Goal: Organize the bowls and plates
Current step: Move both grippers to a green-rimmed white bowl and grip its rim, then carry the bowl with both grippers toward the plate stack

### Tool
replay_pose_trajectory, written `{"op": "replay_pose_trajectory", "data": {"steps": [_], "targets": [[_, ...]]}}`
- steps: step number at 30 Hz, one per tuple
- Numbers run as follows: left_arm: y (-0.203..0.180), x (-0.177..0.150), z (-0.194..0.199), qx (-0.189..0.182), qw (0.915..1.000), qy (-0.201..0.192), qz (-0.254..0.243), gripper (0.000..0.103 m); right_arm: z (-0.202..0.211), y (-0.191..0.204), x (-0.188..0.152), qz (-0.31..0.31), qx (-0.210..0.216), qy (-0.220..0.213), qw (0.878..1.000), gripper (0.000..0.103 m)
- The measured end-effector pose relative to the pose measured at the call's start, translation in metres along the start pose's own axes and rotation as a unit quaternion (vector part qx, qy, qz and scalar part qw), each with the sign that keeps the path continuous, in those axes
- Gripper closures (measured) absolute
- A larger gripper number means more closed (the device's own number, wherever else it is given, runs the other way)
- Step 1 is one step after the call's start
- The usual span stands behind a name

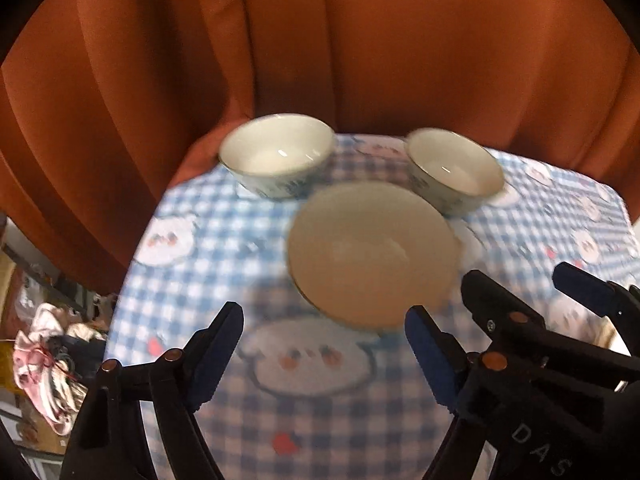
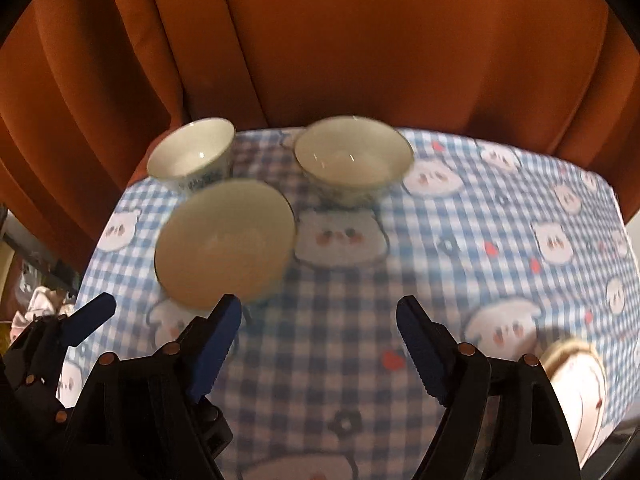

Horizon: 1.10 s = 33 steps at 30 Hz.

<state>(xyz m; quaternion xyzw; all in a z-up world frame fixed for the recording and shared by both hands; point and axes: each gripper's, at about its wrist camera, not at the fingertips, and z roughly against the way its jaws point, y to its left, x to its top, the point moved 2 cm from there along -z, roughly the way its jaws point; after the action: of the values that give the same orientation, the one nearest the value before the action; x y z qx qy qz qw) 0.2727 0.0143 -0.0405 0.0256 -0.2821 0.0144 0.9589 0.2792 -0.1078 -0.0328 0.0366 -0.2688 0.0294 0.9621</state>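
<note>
Behind everything we see an orange curtain [image 1: 360, 52], and below it a table [image 2: 460, 240] under a blue-checked cloth printed with white bear faces. On it we count three pieces of crockery: one plate [image 1: 372, 254] and two bowls, all upright and all blurred. In the left wrist view the plate lies just ahead of our left gripper [image 1: 324, 354], a little to its right, its near rim close to the right fingertip; the left bowl [image 1: 277, 154] and right bowl [image 1: 454, 170] stand beyond it, one on each side, near the table's far edge. In the right wrist view the plate [image 2: 224, 240] lies ahead and left of our right gripper [image 2: 318, 346], just beyond its left fingertip. Both grippers are spread wide with nothing between the blue pads. Our right gripper also shows at the right edge of the left view, where white letters "DAS" read on the black body at lower right. At the right gripper's right we see part of a pale object [image 2: 580, 380], too cut off to name.
</note>
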Motion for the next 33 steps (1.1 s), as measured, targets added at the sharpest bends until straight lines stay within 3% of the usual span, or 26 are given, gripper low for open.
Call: {"op": "replay_pose_trajectory", "data": {"steps": [5, 9, 14, 16, 17, 19, 22, 33], "targets": [[0.012, 0.022, -0.022, 0.017, 0.9998, -0.003, 0.001, 0.024, -0.023, 0.015, 0.027, -0.005, 0.009, -0.007, 1.0, 0.02], [0.013, 0.03, -0.044, 0.019, 0.9998, 0.009, -0.001, 0.035, -0.044, 0.018, 0.039, -0.011, 0.01, 0.001, 1.0, 0.021], [0.013, 0.036, -0.07, 0.025, 0.9993, 0.026, 0.0, 0.045, -0.071, 0.019, 0.046, -0.014, 0.014, 0.017, 1.0, 0.041], [0.011, 0.038, -0.078, 0.026, 0.9993, 0.027, -0.004, 0.059, -0.08, 0.019, 0.047, -0.019, 0.012, 0.022, 1.0, 0.046], [0.01, 0.039, -0.08, 0.026, 0.9992, 0.029, -0.006, 0.059, -0.083, 0.018, 0.048, -0.022, 0.012, 0.023, 0.999, 0.049], [0.008, 0.04, -0.085, 0.023, 0.9992, 0.034, -0.006, 0.064, -0.09, 0.019, 0.05, -0.02, 0.013, 0.029, 0.999, 0.064], [0.007, 0.04, -0.092, 0.019, 0.999, 0.04, -0.006, 0.073, -0.097, 0.019, 0.051, -0.022, 0.017, 0.034, 0.999, 0.076], [0.003, 0.041, -0.086, 0.013, 0.9988, 0.047, -0.009, 0.078, -0.095, 0.016, 0.049, -0.033, 0.026, 0.043, 0.998, 0.079]]}}
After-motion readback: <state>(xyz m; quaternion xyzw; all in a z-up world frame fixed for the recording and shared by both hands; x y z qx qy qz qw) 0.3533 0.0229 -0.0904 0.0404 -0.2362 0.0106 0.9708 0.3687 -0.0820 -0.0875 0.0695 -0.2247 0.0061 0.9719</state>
